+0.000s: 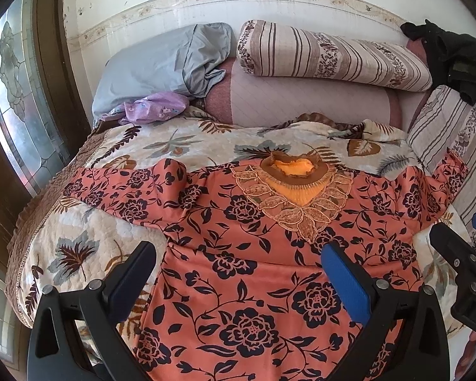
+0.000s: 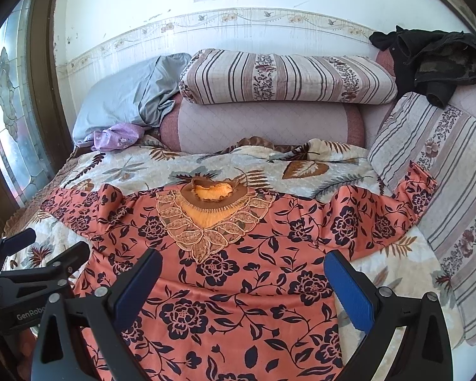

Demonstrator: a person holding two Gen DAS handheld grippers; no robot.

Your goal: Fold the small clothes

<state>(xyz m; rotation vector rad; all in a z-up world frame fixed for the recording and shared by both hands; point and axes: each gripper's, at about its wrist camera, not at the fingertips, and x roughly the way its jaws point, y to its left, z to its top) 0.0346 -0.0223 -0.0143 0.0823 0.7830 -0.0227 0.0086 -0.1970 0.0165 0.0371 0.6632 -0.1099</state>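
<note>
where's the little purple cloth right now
The purple cloth lies at the far left of the bed in both wrist views, bunched against the grey pillow and beyond the spread-out floral top.

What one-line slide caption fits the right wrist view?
Both open grippers, right and left, hover over a coral floral-print blouse spread flat on a leaf-patterned quilted bedspread.

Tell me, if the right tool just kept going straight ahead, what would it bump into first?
Most likely the orange floral top spread on the bed; the right tool hangs open above it, angled downward, though depth is hard to judge.
</note>
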